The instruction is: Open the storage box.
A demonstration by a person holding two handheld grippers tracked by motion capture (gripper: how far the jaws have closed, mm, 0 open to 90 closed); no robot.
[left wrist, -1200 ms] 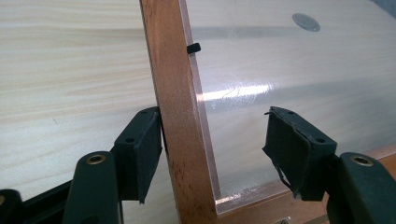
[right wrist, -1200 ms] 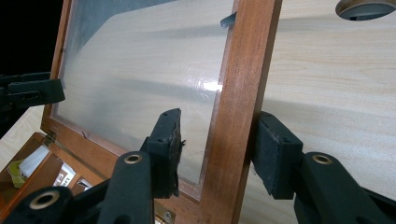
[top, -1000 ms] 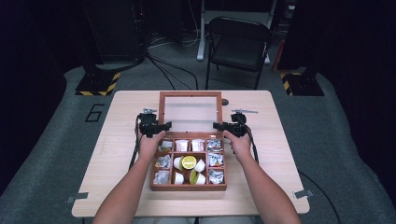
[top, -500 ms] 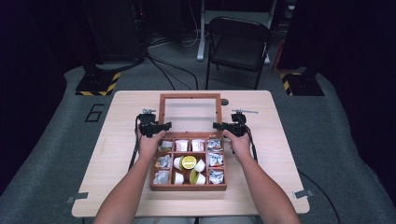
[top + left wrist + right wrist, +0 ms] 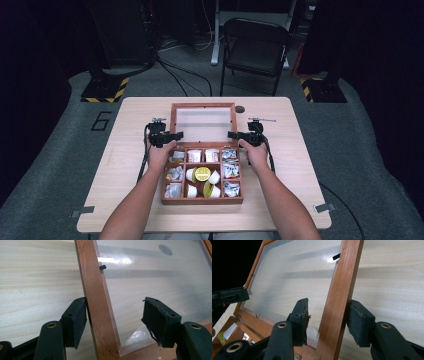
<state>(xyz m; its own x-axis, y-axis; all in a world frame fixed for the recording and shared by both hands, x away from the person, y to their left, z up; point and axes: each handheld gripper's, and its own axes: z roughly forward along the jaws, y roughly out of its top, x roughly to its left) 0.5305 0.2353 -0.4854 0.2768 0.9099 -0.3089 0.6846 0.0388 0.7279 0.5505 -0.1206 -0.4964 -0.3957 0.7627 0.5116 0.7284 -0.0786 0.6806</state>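
1. Since the earlier pictures the hands and the glass-paned wooden lid (image 5: 203, 106) are keeping their places. Only the left gripper (image 5: 113, 315) is changing: its jaws have just been opening slightly around the lid's side rail.
2. One left pad is touching the rail's outer face and the other is standing apart over the glass, so it is gripping nothing.
3. The right gripper (image 5: 327, 315) is straddling the opposite rail, one pad touching and the other showing a gap.
4. The lid is likely being let go, raised behind the reddish-brown wooden compartment box (image 5: 202, 201).
5. Counting: two grippers, one lid, one box, nine compartments holding sachets and pods too small to count.
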